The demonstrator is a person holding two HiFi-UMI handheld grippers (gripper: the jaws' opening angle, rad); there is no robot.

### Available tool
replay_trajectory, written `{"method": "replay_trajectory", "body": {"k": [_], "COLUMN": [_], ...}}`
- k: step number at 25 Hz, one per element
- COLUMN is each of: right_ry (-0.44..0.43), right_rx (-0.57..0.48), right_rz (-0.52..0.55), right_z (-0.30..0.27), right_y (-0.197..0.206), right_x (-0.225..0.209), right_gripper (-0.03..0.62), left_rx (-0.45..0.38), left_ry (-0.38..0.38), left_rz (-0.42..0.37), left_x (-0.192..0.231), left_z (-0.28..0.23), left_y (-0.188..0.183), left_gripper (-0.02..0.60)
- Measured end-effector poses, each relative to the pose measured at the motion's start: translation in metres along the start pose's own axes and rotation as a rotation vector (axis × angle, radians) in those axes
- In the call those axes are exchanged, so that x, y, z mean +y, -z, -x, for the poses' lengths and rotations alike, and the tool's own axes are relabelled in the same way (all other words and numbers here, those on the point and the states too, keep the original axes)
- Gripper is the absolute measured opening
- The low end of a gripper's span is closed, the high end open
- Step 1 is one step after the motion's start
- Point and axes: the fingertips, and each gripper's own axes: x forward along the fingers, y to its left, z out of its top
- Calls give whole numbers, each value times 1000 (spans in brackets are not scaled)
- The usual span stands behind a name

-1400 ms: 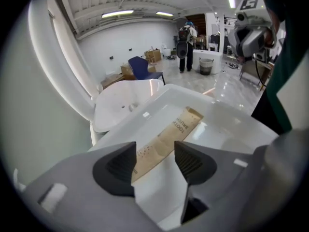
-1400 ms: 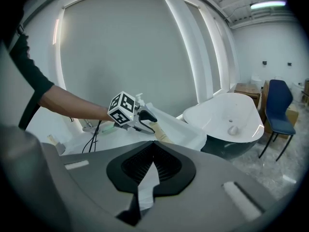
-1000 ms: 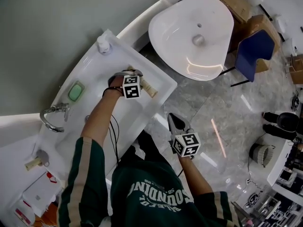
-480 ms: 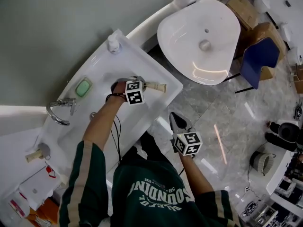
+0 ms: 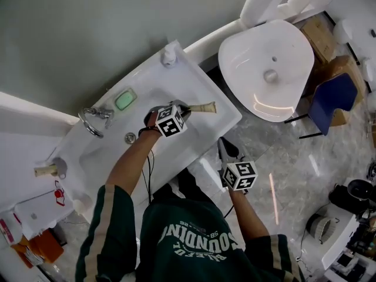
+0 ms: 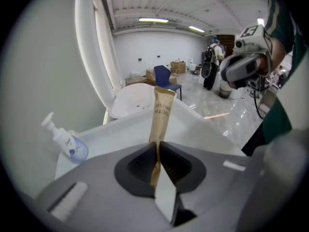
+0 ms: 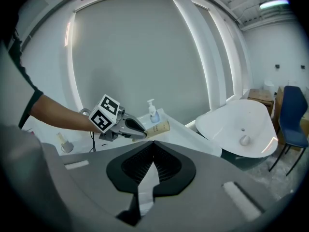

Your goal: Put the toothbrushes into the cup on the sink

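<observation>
L gripper (image 6: pixel 157 146) has just been closing its jaws; they're now pinched narrow on a toothbrush (image 6: pixel 163 111) in a tan card sleeve. Grip is at one end, w/ most of the pack sticking out past the tips, over the sink (image 5: pixel 226 111) near its right end. R gripper (image 7: pixel 153 148): jaws together, nothing between, off the sink's front edge over the floor. Pack prob. light, stiffish but crushable, smooth card. An end grip may let it swivel; nearer mid-length looks steadier, leaving the free end to go in first. Count: 2 toothbrush packs, 1 in L jaws and a second pack (image 5: pixel 44 171) already standing in the cup (image 5: pixel 59 168) at the sink's far left. 1 cup.
</observation>
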Motion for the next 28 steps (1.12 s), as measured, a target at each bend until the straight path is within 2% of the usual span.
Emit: {"method": "replay_trajectory", "body": {"k": [5,14,22,28], "right_ry": [-99,-347,-595,-718], "right_rx": [-6,50,86,127], "right_rz": [53,188,310,361], "right_z": [-18,-56,-92,-99], "right_y": [-10,-7,-3,20], "right_x": [34,133,245,317], "right_gripper": [3,3,3,3], "left_rx": [-16,-82,-168,-206], "left_ry": [-81,-323,-598,-765], "left_rz": [99,362,658,805], "left_x": [-15,-36,-72,-114], "left_z": [42,146,247,308], "left_y": [29,94,174,226], "left_gripper": [75,75,75,75]}}
